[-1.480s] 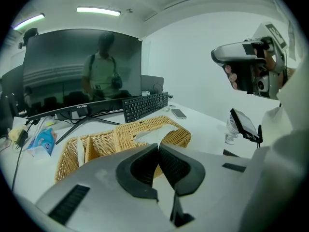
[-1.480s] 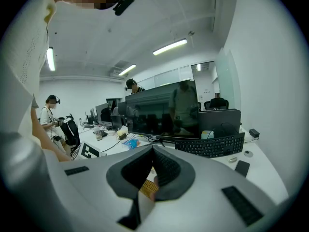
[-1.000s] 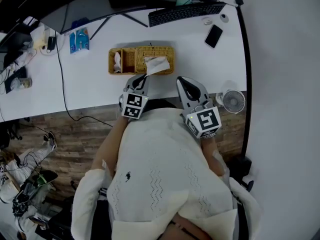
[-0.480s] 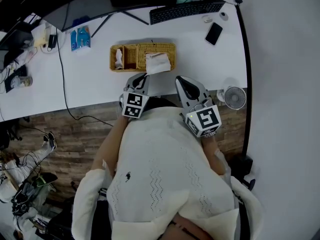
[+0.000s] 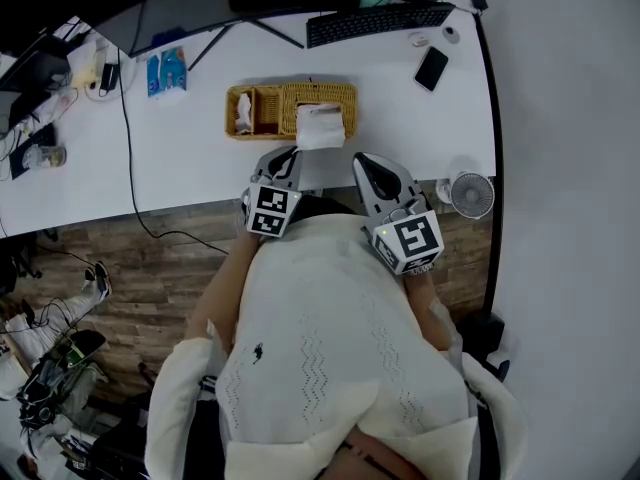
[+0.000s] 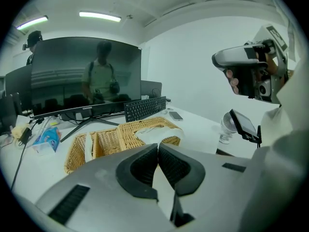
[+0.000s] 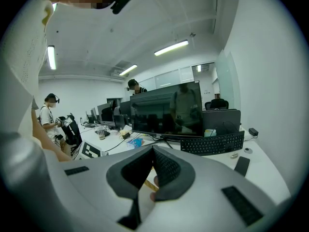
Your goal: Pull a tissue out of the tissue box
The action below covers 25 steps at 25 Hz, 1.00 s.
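A wicker tissue box (image 5: 320, 95) stands on the white desk (image 5: 180, 168), with a white tissue (image 5: 321, 126) hanging out over its front side. My left gripper (image 5: 289, 156) is at the desk's front edge, just short of the tissue's lower left corner. In the left gripper view its jaws are shut tip to tip (image 6: 158, 146), with the tissue (image 6: 155, 135) and box (image 6: 145, 127) right behind them; I see no tissue between the pads. My right gripper (image 5: 366, 166) is to the right of the box, also shut (image 7: 153, 149) and holding nothing.
A wicker tray (image 5: 252, 114) with compartments adjoins the box on its left. A keyboard (image 5: 380, 20), phone (image 5: 432, 68), monitor (image 6: 87, 76), blue packet (image 5: 166, 71) and cable (image 5: 127, 138) are farther back. A small fan (image 5: 470, 196) stands at the desk's right front corner.
A second ago the tissue was slanted with a corner drawn toward my left gripper; now it lies squarely over the box front. Both grippers have stayed almost still.
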Motion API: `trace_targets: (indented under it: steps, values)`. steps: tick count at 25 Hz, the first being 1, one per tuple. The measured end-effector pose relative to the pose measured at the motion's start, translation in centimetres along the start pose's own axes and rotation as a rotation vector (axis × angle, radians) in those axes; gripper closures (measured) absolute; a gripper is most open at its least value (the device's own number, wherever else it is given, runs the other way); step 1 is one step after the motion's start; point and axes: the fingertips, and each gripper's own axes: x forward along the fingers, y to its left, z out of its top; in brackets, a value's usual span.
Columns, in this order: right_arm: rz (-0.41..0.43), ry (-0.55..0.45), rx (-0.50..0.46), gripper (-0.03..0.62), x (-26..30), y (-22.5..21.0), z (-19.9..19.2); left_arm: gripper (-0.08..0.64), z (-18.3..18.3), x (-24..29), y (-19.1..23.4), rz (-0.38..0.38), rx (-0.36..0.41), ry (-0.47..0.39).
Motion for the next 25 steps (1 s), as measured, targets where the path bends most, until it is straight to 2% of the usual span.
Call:
trace_targets:
  steps: [25]
  values:
    - [-0.005, -0.027, -0.011, 0.591, -1.0, 0.9, 0.1, 0.545, 0.4, -2.4, -0.3, 0.017, 0.018, -0.033]
